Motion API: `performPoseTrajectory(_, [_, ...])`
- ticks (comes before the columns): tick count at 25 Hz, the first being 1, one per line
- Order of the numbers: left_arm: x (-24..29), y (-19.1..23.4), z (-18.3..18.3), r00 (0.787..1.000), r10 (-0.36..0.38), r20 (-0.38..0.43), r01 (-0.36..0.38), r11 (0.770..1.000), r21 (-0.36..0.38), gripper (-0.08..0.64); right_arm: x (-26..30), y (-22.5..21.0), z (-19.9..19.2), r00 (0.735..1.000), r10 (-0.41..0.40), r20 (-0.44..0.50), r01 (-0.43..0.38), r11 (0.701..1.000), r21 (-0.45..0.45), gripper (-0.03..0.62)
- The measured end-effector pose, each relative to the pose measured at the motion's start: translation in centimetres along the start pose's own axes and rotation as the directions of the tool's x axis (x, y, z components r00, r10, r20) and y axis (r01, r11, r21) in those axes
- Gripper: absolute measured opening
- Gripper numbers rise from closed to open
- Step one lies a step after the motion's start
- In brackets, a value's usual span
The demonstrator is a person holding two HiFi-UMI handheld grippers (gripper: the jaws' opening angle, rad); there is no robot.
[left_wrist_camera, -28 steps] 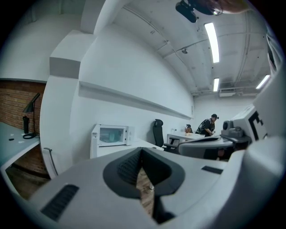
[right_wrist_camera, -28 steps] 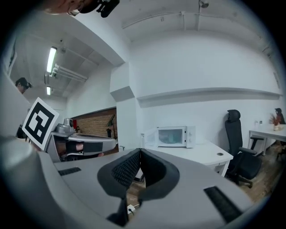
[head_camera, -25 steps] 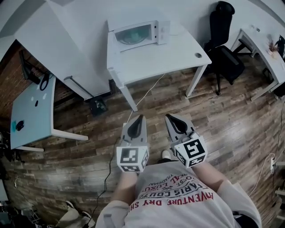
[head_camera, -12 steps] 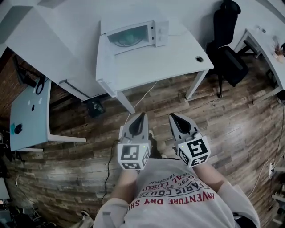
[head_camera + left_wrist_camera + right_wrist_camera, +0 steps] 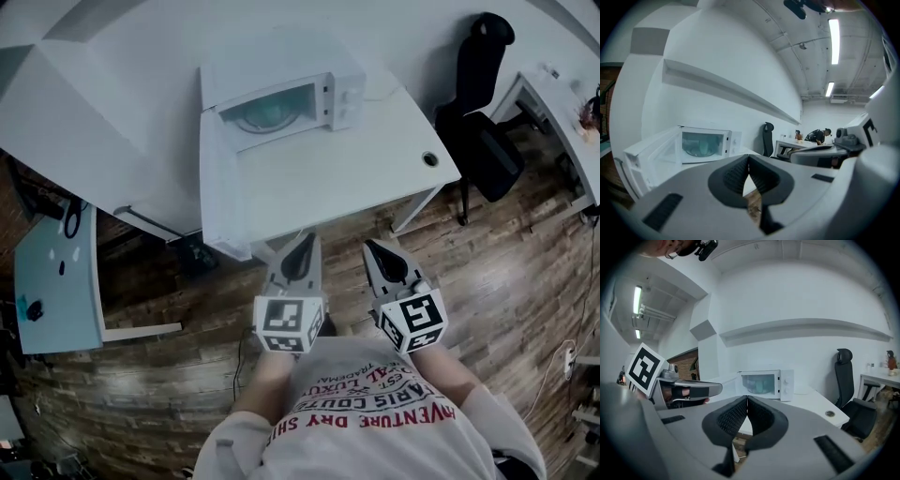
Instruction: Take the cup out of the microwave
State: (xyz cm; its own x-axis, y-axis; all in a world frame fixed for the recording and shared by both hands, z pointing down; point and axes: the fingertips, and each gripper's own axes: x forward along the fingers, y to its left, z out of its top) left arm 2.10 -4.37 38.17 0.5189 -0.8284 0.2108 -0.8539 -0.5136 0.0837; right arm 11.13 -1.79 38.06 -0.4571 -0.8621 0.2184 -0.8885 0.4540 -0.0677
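Observation:
The white microwave (image 5: 281, 94) stands at the back of a white table (image 5: 347, 178); it also shows in the left gripper view (image 5: 705, 143) and the right gripper view (image 5: 766, 384). Its door looks closed, with a greenish window. Behind the glass only a pale shape shows, so I cannot make out the cup. My left gripper (image 5: 302, 246) (image 5: 748, 159) and right gripper (image 5: 375, 248) (image 5: 747, 400) hover side by side at the table's front edge. Both point toward the microwave, shut and with nothing in them.
A black office chair (image 5: 483, 103) stands to the right of the table, with another desk (image 5: 553, 103) beyond it. A small pale-blue table (image 5: 52, 272) is at the left. The white table has a cable hole (image 5: 429, 159) near its right edge. The floor is wood planks.
Both grippers have moved forward together from over the floor to the table's front edge. The table and microwave now look larger and nearer. Both pairs of jaws stayed shut.

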Motion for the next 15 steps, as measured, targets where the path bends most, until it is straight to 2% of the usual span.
performPoseTrajectory(8, [8.1, 7.6, 2.6, 0.999, -0.043, -0.007, 0.043, 0.999, 0.025, 0.008, 11.2, -2.4, 3.2, 1.000, -0.024, 0.009, 0.024, 1.000, 0.002, 0.012])
performPoseTrajectory(12, [11.4, 10.9, 3.1, 1.000, -0.017, -0.011, 0.017, 1.000, 0.005, 0.008, 15.7, -3.7, 4.2, 1.000, -0.014, 0.003, 0.014, 1.000, 0.003, 0.012])
performPoseTrajectory(15, [13.3, 12.1, 3.0, 1.000, 0.009, -0.029, -0.008, 0.999, 0.039, 0.008, 18.1, -4.8, 4.4, 1.000, 0.000, -0.010, 0.000, 1.000, 0.006, 0.012])
